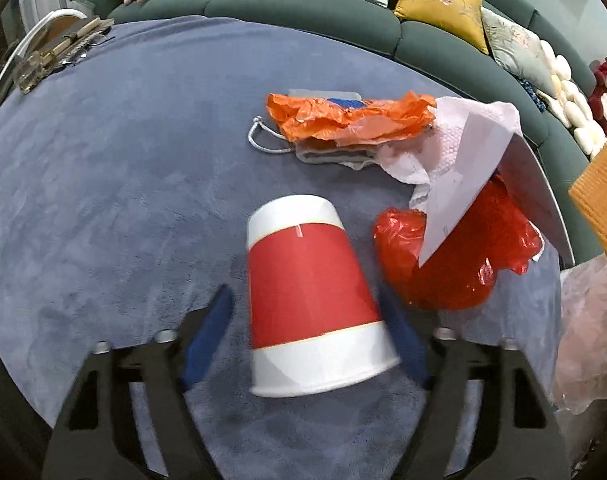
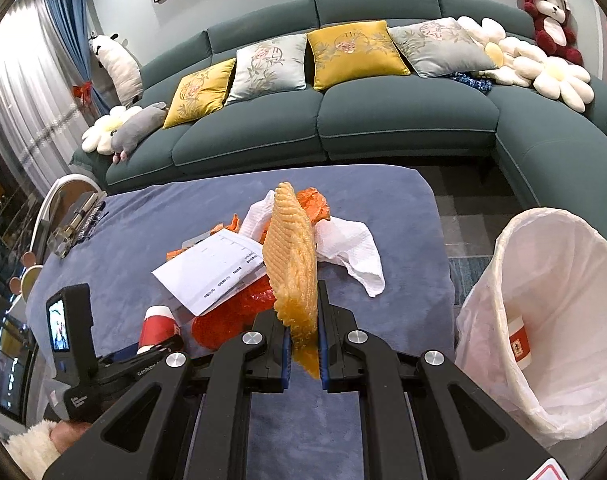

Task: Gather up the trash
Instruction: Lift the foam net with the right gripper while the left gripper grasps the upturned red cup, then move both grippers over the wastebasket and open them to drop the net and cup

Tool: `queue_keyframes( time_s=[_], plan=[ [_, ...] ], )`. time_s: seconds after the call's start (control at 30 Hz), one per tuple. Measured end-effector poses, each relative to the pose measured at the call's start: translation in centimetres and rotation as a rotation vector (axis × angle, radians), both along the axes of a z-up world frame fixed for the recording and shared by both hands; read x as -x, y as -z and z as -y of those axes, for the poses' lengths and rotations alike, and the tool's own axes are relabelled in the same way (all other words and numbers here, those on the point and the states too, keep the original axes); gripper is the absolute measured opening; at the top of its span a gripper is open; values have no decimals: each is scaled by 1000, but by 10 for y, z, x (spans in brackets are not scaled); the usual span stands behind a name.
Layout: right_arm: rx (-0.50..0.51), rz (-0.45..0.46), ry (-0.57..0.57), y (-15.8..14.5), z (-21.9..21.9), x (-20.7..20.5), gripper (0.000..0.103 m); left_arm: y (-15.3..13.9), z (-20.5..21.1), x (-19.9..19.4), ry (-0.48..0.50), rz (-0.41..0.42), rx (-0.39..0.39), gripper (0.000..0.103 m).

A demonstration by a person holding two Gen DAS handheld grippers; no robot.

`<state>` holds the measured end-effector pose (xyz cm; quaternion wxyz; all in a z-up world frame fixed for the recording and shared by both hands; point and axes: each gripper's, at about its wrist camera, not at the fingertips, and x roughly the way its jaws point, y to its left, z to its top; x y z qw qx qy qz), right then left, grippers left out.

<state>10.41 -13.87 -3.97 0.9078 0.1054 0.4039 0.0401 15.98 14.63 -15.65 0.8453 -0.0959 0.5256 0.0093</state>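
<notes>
On the blue velvety table cover [image 1: 103, 184], a red-and-white paper cup [image 1: 307, 300] lies tipped, rim toward the camera, between the left gripper [image 1: 309, 316] fingers. Fingers spread wide; the right pad [image 1: 403, 344] looks to touch the cup wall, the left pad [image 1: 207, 340] stands clear of it.

Right gripper [image 2: 303, 312] is clamped on an orange ribbed sponge cloth [image 2: 293, 256], held edge-up above the table.

Trash pile behind the cup: crumpled red plastic bag [image 1: 455, 264] just beside it, printed paper sheet [image 1: 459, 184] on top of that, white paper towel [image 1: 435, 148], orange plastic bag [image 1: 351, 116], grey drawstring pouch [image 1: 319, 152] under the orange bag.

White-lined bin [image 2: 543, 320] sits off the table's right edge, with one red-and-white cup [image 2: 519, 340] inside. Green sofa [image 2: 343, 120] lies beyond.
</notes>
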Motion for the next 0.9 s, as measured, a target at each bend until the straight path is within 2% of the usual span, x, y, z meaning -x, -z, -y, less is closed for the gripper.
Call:
queue_keyframes(
  time_s=[0.17,0.33,0.47,0.67,0.9],
  plan=[
    [-5,-2,-1,1,0,-1,10,-10,1,8,25,33,-40,60],
    [-13,15,-2,-4,0,4,10,-35,-3,23,22,89,-14,60],
    [-14,39,8,-13,5,11,10,-66,3,31,27,146,28,60],
    [-11,81,52,-28,26,27,10,-119,46,39,123,242,67,60],
    [-9,111,136,-39,70,52,10,-146,131,48,298,283,105,60]
  ],
)
